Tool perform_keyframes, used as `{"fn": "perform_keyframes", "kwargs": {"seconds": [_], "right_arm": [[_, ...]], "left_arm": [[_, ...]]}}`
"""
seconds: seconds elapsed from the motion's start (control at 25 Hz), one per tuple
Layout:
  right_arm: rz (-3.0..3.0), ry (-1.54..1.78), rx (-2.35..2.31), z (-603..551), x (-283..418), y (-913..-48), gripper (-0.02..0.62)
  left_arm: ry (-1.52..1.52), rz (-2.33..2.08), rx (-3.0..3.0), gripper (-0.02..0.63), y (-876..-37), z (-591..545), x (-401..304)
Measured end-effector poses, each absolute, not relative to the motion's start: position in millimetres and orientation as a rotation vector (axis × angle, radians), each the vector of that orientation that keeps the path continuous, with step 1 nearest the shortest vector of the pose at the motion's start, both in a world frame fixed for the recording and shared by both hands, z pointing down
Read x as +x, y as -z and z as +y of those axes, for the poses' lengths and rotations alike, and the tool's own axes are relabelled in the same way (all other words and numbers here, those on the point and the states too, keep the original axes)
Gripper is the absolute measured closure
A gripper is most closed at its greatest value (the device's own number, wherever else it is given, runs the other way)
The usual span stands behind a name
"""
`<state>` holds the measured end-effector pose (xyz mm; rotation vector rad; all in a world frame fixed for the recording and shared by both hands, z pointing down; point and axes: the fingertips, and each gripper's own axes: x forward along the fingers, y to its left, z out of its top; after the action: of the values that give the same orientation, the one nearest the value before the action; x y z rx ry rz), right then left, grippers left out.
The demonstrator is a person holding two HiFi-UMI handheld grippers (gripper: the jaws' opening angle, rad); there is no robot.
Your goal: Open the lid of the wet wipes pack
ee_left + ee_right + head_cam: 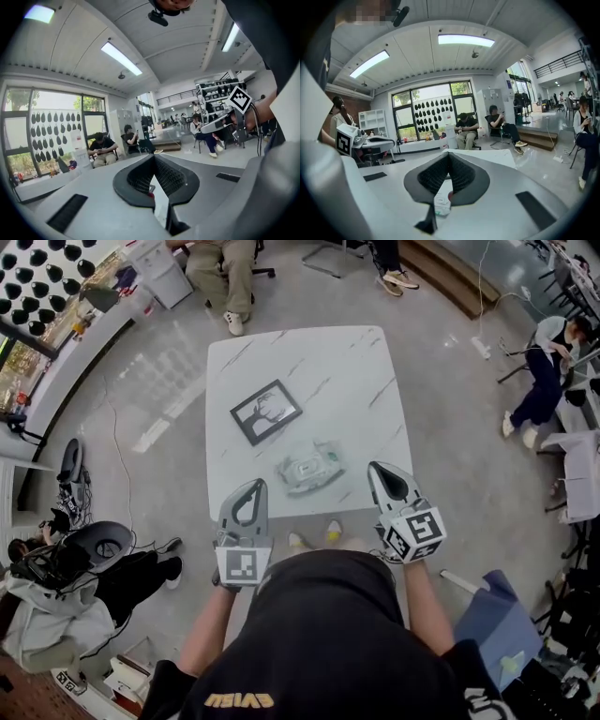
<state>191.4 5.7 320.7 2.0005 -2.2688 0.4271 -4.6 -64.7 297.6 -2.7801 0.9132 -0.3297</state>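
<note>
The wet wipes pack [309,468] lies flat on the white marble table [356,371], near its front edge. It is pale, with a label on top. My left gripper [255,484] hangs at the table's front edge, left of the pack and apart from it, its jaws shut with nothing between them. My right gripper [377,468] hangs right of the pack, also shut and empty. In the left gripper view the left gripper [153,157] points out across the room. In the right gripper view a strip of the pack [443,200] shows below the right gripper [449,154].
A dark framed picture [266,412] lies on the table beyond the pack. A seated person [223,277] is past the far edge, another person [544,371] at the right. Bags and a black seat [94,549] crowd the floor at the left.
</note>
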Motion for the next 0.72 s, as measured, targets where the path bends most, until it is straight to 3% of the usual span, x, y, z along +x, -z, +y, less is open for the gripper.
{"fn": "perform_keyframes", "kwargs": {"seconds": [0.72], "right_arm": [[-2.159,-0.255,2.043,22,202,-297,0.594]], "left_arm": [[0.276,0.930,-2.960,0.589,-287,-67,-2]]}}
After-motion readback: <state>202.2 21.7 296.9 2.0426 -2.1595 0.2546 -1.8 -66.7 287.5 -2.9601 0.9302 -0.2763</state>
